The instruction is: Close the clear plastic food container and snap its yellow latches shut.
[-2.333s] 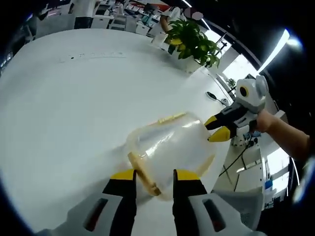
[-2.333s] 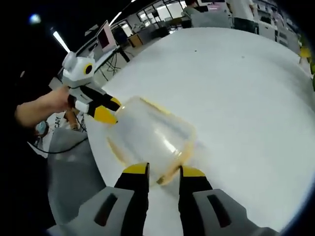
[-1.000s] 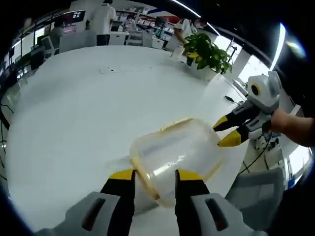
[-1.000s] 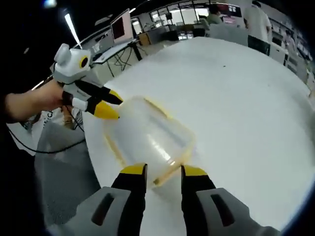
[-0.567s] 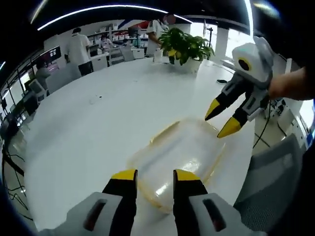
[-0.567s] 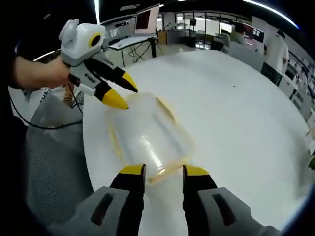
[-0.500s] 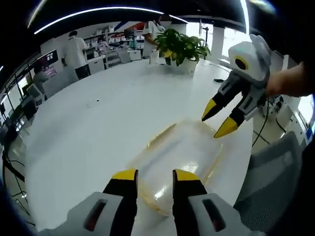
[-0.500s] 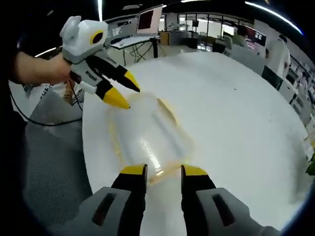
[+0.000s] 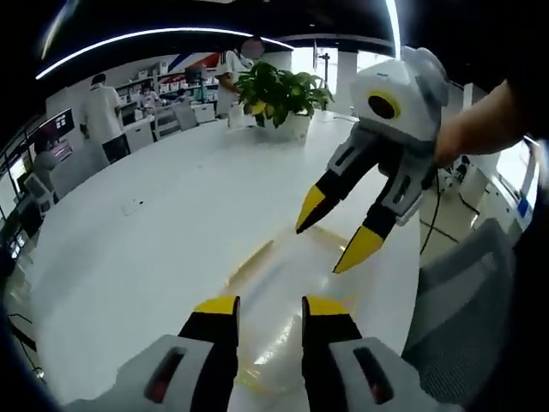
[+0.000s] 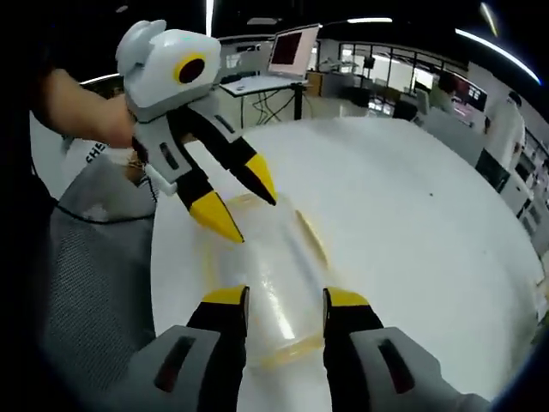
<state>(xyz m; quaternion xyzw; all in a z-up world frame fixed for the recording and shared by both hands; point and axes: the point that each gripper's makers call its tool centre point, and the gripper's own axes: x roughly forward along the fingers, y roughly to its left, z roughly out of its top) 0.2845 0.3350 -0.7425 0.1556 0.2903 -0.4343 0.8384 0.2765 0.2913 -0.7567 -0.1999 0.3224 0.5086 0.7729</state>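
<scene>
The clear plastic container (image 9: 287, 296) lies flat on the white table (image 9: 154, 249), near its edge, with yellow latches (image 9: 247, 257) along its rim. My left gripper (image 9: 269, 307) hovers over its near end, jaws open with nothing gripped. My right gripper (image 9: 334, 230) comes in from the upper right in the left gripper view, open, its tips pointing down at the far end. In the right gripper view the container (image 10: 273, 279) sits under my right gripper (image 10: 285, 299), a yellow latch (image 10: 310, 237) along one side. The left gripper (image 10: 243, 204) points down at it, held by a hand.
A potted plant (image 9: 276, 88) stands at the far side of the table. Grey mesh chairs (image 9: 467, 296) (image 10: 90, 257) sit just past the table edge. A laptop (image 10: 292, 47) and desks stand behind, and people stand in the background.
The container, tilted up before, now lies flat on the table. Both grippers have come closer together and higher over it, each looming larger in the other's view.
</scene>
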